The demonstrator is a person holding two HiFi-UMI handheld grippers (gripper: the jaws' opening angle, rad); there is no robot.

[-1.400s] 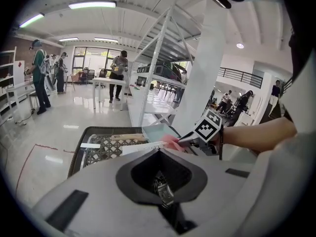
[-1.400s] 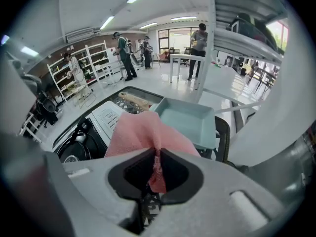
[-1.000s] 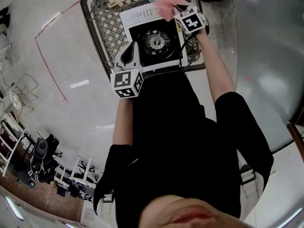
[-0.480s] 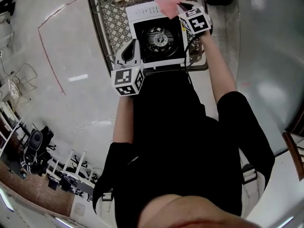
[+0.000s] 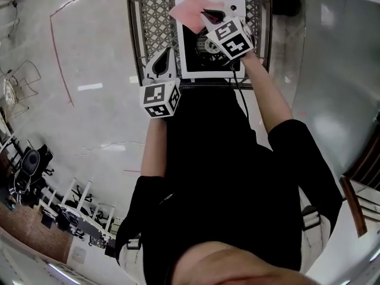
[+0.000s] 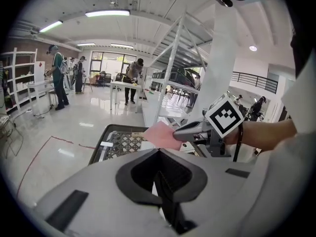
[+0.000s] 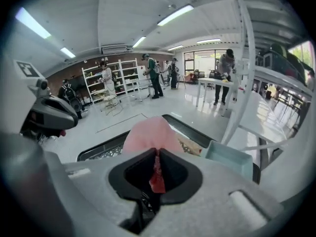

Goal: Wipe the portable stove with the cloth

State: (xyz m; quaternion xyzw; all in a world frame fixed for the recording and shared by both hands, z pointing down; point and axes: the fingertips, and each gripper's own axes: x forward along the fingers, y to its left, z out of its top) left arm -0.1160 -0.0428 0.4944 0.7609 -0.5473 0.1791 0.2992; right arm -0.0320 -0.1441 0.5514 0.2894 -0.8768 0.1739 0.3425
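right gripper (image 5: 206, 15): pinching pink cloth (image 5: 187, 13) | cloth: sticks out past the tips, over the stove (image 5: 205, 73) | left gripper (image 5: 168, 52): pressed together, holding nothing

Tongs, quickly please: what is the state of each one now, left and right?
Left tongs: closed, empty.
Right tongs: closed on the pink cloth.

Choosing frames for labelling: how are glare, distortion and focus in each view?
Head view: fisheye bends the floor lines, with bright glare patches on it; cloth clear. Left gripper view: dark round vignette, ceiling lights blown out. Right gripper view: same vignette, cloth sharp between the jaws.
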